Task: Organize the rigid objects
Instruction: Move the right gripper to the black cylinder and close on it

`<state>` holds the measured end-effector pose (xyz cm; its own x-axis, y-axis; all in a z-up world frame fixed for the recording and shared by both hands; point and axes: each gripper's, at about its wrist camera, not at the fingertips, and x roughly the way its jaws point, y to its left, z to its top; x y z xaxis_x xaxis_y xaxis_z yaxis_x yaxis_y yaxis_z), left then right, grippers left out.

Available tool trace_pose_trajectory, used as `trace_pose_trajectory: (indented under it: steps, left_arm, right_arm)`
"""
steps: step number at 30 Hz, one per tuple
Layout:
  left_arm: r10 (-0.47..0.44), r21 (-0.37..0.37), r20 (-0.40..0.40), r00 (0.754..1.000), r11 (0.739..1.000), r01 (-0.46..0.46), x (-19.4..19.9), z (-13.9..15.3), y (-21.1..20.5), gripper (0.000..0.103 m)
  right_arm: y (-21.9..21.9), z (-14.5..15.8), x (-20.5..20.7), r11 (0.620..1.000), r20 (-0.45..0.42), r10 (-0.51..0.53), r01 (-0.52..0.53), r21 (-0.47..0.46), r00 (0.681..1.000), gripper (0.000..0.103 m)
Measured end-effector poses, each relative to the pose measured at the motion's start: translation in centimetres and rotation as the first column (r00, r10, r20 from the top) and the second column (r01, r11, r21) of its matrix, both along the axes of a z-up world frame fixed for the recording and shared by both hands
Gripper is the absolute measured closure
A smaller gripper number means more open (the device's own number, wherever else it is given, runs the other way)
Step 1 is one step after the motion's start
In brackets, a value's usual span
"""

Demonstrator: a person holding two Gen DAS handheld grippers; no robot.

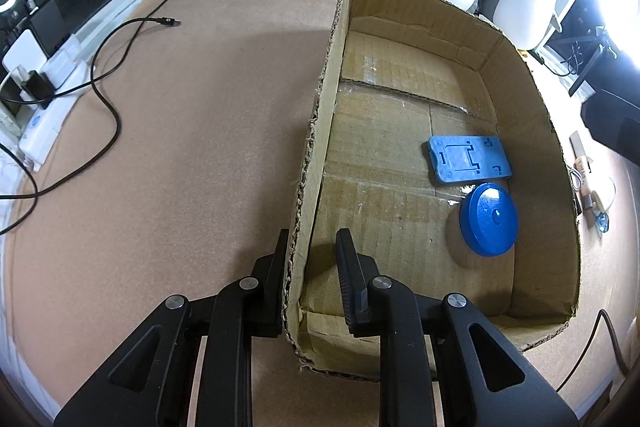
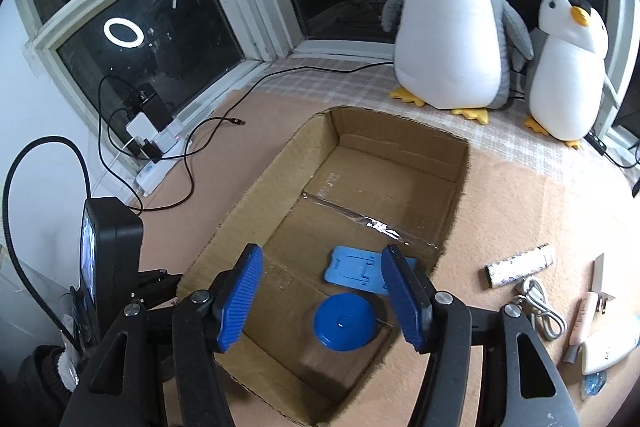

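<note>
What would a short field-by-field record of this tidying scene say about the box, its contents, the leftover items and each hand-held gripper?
container: open cardboard box on the tan surface
inside box: flat blue plate; round blue disc
outside, right of box: white cylinder; coiled white cable
left hand-held gripper: shut on the box's side wall
right hand-held gripper: open above the box, holding nothing

Left claw is clamped down on the side wall of the cardboard box, black fingers pinching it from both sides, angled steeply down. Right claw hangs over the box with its blue pads spread apart, nothing between them.
</note>
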<state>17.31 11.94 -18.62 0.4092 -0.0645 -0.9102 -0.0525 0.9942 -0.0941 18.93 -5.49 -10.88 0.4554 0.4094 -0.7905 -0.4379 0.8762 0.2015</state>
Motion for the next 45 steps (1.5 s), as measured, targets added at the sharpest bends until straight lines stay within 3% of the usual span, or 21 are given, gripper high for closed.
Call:
trace_pose_trajectory:
  steps: [8,18,25,29,34,37,45]
  left_arm:
    - [0.000,0.013,-0.004,1.000,1.000,0.000,-0.1,0.0,-0.3,0.084]
    - [0.002,0.019,-0.008,1.000,1.000,-0.002,0.0,0.1,-0.5,0.083]
    - [0.004,0.025,-0.011,1.000,1.000,-0.004,0.1,0.1,-0.6,0.083]
    - [0.005,0.025,-0.011,1.000,1.000,-0.004,0.1,0.1,-0.6,0.083]
    - [0.003,0.026,-0.010,1.000,1.000,-0.003,0.1,0.1,-0.6,0.083]
    - [0.003,0.025,-0.011,1.000,1.000,-0.003,0.1,0.1,-0.6,0.083]
    - [0.004,0.024,-0.010,1.000,1.000,-0.004,0.1,0.1,-0.6,0.083]
  right_arm:
    - [-4.7,0.6,0.0,0.998,0.008,-0.067,0.066,0.017,0.998,0.036]
    - [-13.7,-0.5,-1.4,0.991,-0.018,-0.132,0.133,0.036,0.991,0.036]
    - [-16.4,-2.5,-2.7,0.987,-0.026,-0.152,0.151,-0.052,0.988,0.037]
    - [-17.0,-3.6,-2.4,0.983,-0.049,-0.169,0.165,-0.078,0.984,0.056]
    - [-16.2,-4.7,-1.5,0.985,-0.080,-0.149,0.141,-0.102,0.986,0.060]
    - [-15.5,-5.6,-0.8,0.983,-0.096,-0.143,0.130,-0.133,0.985,0.067]
    - [-15.6,-7.5,1.4,0.973,-0.148,-0.180,0.154,-0.170,0.972,0.076]
